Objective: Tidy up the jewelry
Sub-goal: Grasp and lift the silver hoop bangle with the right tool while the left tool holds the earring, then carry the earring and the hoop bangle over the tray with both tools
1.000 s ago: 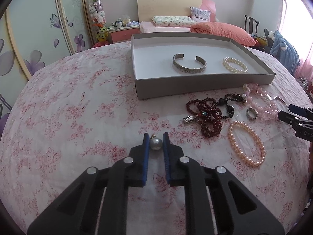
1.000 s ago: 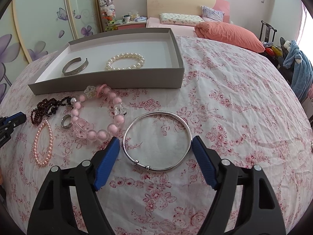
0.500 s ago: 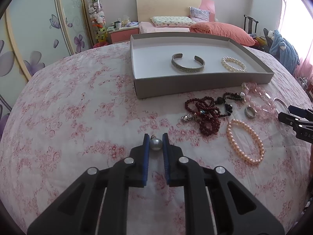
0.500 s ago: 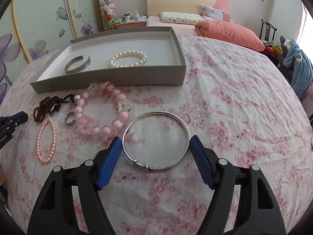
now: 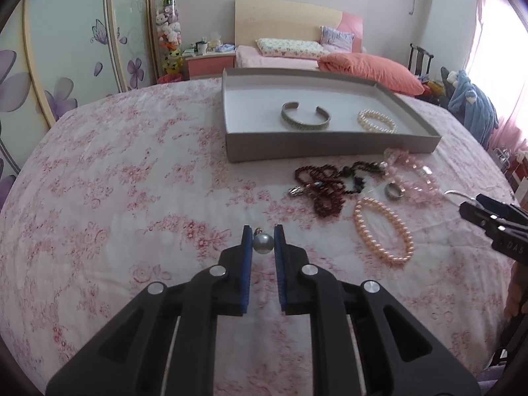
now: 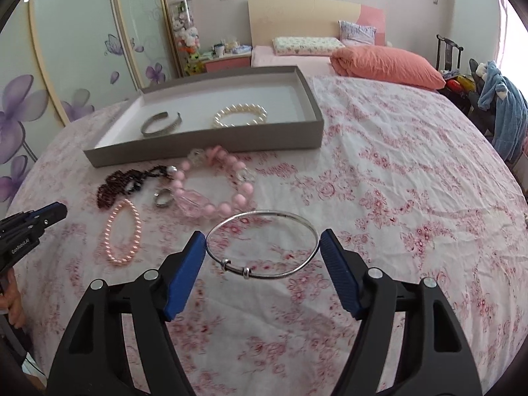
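My left gripper (image 5: 263,236) is shut on a grey pearl pendant (image 5: 263,244), held just above the floral bedspread. My right gripper (image 6: 261,240) is shut on a thin silver bangle (image 6: 268,211), its pads pressing on both sides, and the bangle hangs clear of the cloth. Ahead stands a grey tray (image 5: 330,147) holding a silver cuff (image 5: 305,119) and a white pearl bracelet (image 5: 377,121). In front of the tray lie a pink bead bracelet (image 6: 242,194), a dark red bead necklace (image 5: 325,191), a ring (image 6: 163,197) and a pink pearl bracelet (image 6: 109,231).
The bedspread (image 5: 115,198) covers a wide surface. Behind it are a bed with an orange pillow (image 6: 389,64), a nightstand (image 5: 209,62) and flowered wardrobe doors (image 5: 66,66). A blue garment (image 6: 505,115) hangs at the right edge.
The right pads closed onto the bangle, then lifted it off the cloth and carried it a little toward the tray. The left gripper moved slightly with the pearl still held.
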Tool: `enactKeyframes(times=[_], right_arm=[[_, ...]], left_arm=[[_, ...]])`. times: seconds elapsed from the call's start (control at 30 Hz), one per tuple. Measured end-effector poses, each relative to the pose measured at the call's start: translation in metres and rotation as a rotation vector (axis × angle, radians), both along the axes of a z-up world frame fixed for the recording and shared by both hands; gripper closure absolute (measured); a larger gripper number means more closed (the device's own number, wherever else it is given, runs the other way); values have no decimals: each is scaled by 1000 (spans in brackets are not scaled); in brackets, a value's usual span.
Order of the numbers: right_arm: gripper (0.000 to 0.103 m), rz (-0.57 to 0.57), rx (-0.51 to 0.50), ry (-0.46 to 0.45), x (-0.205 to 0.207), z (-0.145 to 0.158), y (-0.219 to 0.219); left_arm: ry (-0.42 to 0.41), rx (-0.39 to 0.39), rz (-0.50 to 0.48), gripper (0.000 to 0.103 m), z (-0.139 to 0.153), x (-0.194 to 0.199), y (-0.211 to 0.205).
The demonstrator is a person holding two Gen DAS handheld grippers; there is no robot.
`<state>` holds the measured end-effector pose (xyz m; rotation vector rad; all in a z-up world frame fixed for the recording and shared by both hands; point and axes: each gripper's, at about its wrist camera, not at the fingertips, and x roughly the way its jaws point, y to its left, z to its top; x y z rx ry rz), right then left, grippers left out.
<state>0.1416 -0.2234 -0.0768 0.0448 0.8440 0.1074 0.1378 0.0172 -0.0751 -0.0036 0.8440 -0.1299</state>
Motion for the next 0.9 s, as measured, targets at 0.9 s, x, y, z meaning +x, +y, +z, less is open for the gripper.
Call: enactKeyframes(times=[0.9], right_arm=[[31,106,-49,128,4,-13,7]], left_arm=[[11,-17,2,89,-2,-2,-2]])
